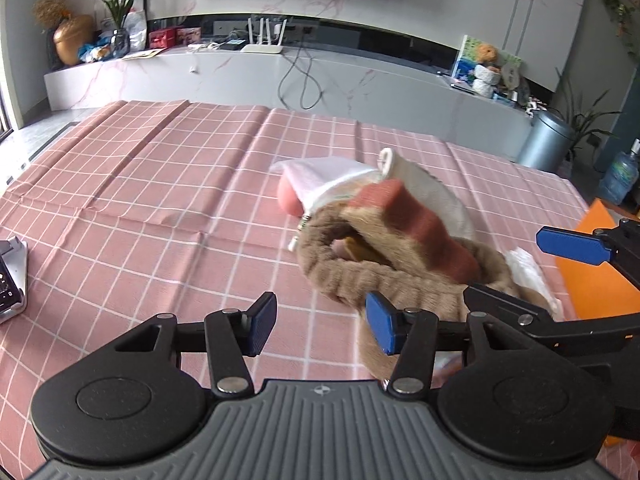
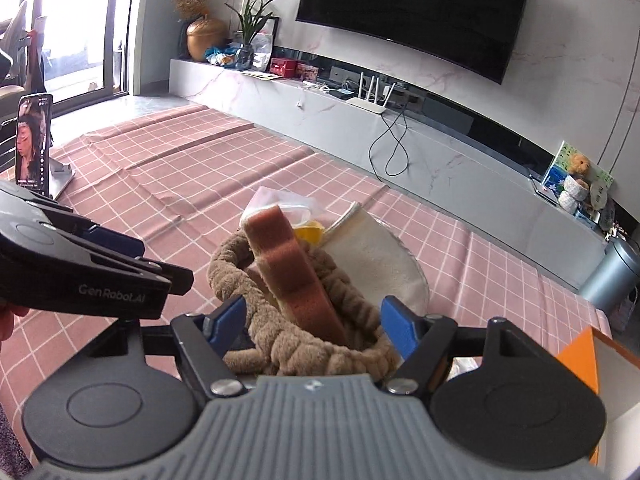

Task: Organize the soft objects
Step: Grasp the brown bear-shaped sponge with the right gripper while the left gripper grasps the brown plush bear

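On a pink checked tablecloth [image 1: 160, 184], a heap of soft things lies with a brown plush band [image 2: 296, 344] nearest and a long sponge [image 2: 296, 272] running away from the right gripper [image 2: 312, 324], whose parted jaws flank the band untouching. The left gripper [image 1: 320, 324], also apart and empty, sits left of the heap.

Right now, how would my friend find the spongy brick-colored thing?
Look at the pink checked tablecloth, then the fuzzy brown braided basket in the middle. The reddish-brown sponge stands tilted inside it, and it is the only wavy-edged thing there.
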Motion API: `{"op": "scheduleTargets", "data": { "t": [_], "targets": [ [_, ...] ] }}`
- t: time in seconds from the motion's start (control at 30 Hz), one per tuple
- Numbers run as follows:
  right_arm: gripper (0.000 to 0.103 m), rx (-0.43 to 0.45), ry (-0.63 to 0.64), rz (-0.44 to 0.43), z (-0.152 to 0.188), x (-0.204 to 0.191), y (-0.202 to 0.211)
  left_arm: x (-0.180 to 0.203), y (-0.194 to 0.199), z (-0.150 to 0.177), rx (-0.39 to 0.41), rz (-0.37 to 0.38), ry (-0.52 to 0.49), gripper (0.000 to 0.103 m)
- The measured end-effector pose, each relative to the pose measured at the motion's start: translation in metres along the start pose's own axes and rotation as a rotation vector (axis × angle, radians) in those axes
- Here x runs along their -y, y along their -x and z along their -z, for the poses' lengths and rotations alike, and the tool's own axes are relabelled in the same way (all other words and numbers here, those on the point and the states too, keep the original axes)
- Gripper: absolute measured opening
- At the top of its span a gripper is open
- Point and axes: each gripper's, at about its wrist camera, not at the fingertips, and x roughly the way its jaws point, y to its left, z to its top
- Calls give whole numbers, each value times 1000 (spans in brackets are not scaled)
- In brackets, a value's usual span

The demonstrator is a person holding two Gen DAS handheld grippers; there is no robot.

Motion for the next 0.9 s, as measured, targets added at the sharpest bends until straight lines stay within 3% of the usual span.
{"op": "scheduleTargets", "data": {
  "t": [0.4, 0.47, 0.5, 0.53, 0.8, 0.9],
  "targets": [
    [66, -5, 53, -16, -18, -14, -55, -16, -23, -15, -3, -55, 57, 62],
    [55, -21, 42, -24, -19, -14, -61, -18, -25, -17, -5, -61, 69, 63],
    [42, -28, 34, -23, -20, -12, -63, -20, -26, -18, -6, -59, 75, 66],
    [39, -39, 18, -23, -20, -9, -64, -20, -26, -18, -8, -57, 81, 68],
    [38, -52, -115, 9, -16, 35, -59, -19, -40, -21, -41, 48, 220, 89],
    [39, -63, -153, -12, -12, 42, -65, -15, -56, -24, -75, 79, 283, 89]
  ]
}}
